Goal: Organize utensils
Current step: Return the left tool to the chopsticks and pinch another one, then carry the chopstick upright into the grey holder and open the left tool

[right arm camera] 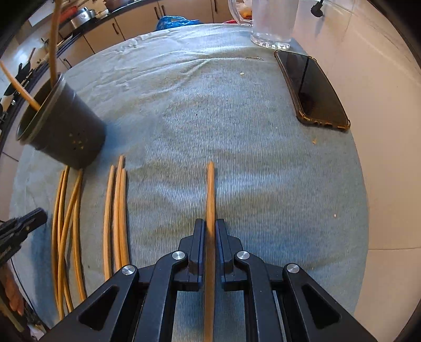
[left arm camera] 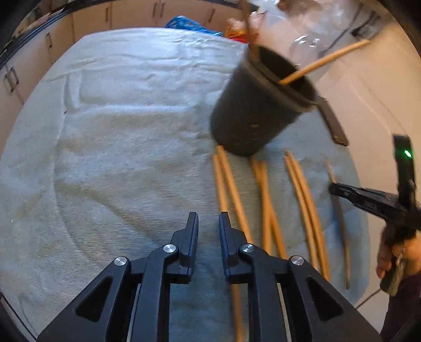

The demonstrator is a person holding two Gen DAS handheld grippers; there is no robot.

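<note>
A dark grey cup [left arm camera: 260, 105] stands on the blue-grey cloth with two wooden chopsticks [left arm camera: 323, 61] in it; it also shows in the right wrist view [right arm camera: 63, 126]. Several loose wooden chopsticks [left arm camera: 265, 194] lie on the cloth in front of the cup, also seen in the right wrist view [right arm camera: 115, 215]. My left gripper [left arm camera: 208, 226] is open and empty over the cloth, left of the loose chopsticks. My right gripper [right arm camera: 210, 231] is shut on a single chopstick [right arm camera: 210, 189] that lies along the cloth between its fingers.
A black phone [right arm camera: 311, 89] lies at the cloth's right edge. A clear glass jug [right arm camera: 272, 23] stands at the far edge, with a blue bag [right arm camera: 171, 21] behind. Cabinets line the back. The right gripper [left arm camera: 373, 200] shows at the left view's right side.
</note>
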